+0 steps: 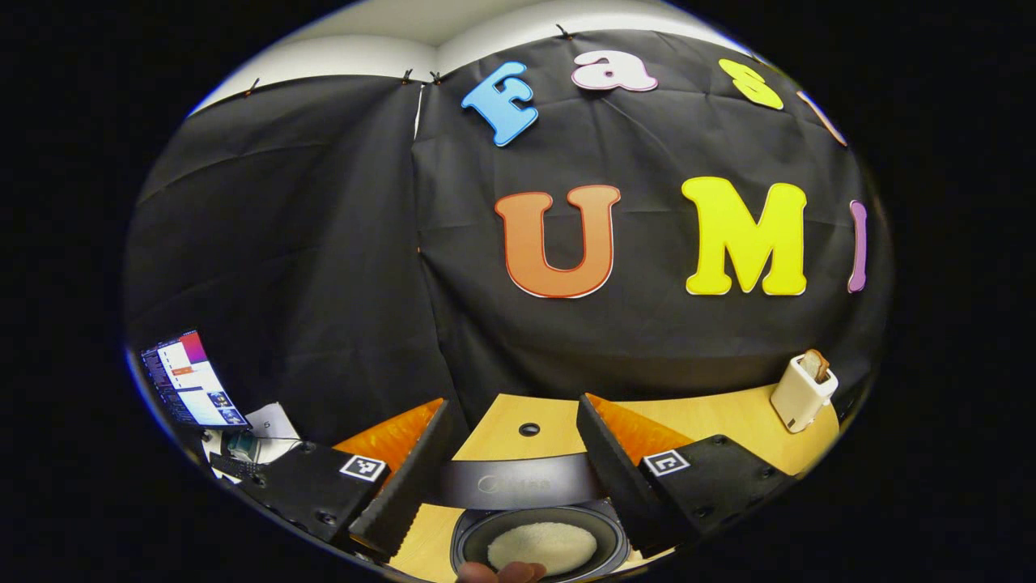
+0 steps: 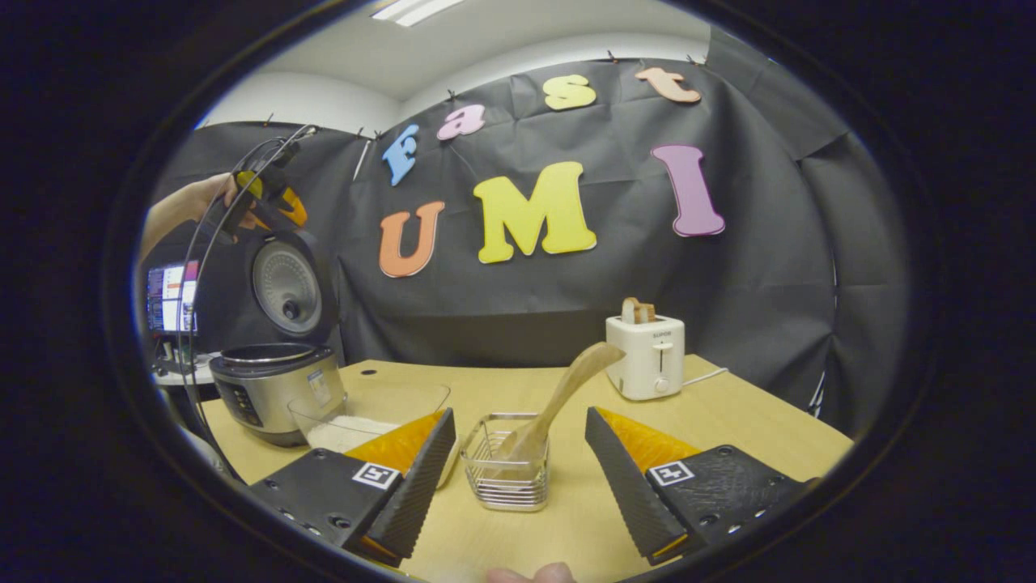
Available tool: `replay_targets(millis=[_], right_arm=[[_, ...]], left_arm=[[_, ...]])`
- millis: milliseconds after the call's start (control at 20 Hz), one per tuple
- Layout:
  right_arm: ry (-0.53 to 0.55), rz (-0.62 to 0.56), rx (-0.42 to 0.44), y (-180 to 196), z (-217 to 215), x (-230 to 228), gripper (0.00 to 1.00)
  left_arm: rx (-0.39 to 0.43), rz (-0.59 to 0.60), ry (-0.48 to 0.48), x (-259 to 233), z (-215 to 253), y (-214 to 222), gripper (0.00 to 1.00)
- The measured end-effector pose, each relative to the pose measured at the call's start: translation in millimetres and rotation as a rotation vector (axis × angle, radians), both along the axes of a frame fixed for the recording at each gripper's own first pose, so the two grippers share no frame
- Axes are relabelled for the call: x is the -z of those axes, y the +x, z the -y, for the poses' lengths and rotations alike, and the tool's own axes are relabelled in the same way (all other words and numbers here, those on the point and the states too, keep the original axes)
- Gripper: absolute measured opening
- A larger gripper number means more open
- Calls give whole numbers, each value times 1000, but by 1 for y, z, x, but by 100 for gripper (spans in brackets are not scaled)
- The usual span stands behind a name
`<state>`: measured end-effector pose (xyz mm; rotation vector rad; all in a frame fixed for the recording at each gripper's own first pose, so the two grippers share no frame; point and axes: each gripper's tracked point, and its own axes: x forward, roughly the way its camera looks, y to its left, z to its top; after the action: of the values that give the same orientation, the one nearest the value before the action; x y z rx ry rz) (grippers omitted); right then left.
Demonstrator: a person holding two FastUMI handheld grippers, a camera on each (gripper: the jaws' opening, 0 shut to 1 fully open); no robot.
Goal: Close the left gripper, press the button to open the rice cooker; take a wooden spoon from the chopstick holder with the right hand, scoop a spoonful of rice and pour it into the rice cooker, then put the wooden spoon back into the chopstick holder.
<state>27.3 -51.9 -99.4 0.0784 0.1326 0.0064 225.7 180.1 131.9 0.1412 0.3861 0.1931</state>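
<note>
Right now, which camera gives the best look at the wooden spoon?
The right gripper view. The wooden spoon stands tilted in the wire chopstick holder on the table, straight ahead between that gripper's open fingers, handle end up. The left gripper view looks down over the open rice cooker, so it doesn't help with the spoon.

Taking the chopstick holder [image 2: 506, 461] as landmark: bare table [image 2: 728, 421] lies in front of it and to its right, up to the toaster [image 2: 646, 355] behind. On its left a clear rice container [image 2: 368, 417] stands close (almost touching), then the rice cooker [image 2: 271, 389], raised lid [image 2: 285, 285] blocking behind. The wooden spoon [image 2: 558, 397] leans up and rightward.
</note>
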Motion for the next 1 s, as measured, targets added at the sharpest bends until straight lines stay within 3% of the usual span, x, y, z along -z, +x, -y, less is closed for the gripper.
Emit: replay_targets(millis=[200,300,350,400,500,700,750,800,850,950,1000], right_arm=[[-1,-9,-10,0,-5,3,91],[-2,-11,-19,-2,-9,3,96],[-3,-10,-22,-2,-10,3,92],[-2,-7,-24,-4,-11,1,96],[-3,3,-30,-8,-13,-3,92],[4,11,-46,-16,-19,-7,92],[1,16,-50,-18,-21,-9,96],[-1,18,-52,-20,-23,-10,92],[0,19,-54,-22,-25,-10,96],[5,18,-63,-28,-29,-12,92],[2,25,-63,-32,-29,-15,96]], left_arm=[[2,-15,2,3,-1,-2,99],[0,-28,-7,6,0,-7,99],[0,-31,-15,7,0,-11,99],[-4,-33,-28,8,1,-15,99],[-5,-43,-65,14,4,-27,99],[8,-70,-104,24,10,-54,99],[7,-73,-104,27,12,-61,99],[6,-77,-107,32,12,-69,99],[3,-76,-114,37,14,-77,99],[0,-74,-116,45,17,-92,99],[-4,-76,-122,51,19,-100,99]])
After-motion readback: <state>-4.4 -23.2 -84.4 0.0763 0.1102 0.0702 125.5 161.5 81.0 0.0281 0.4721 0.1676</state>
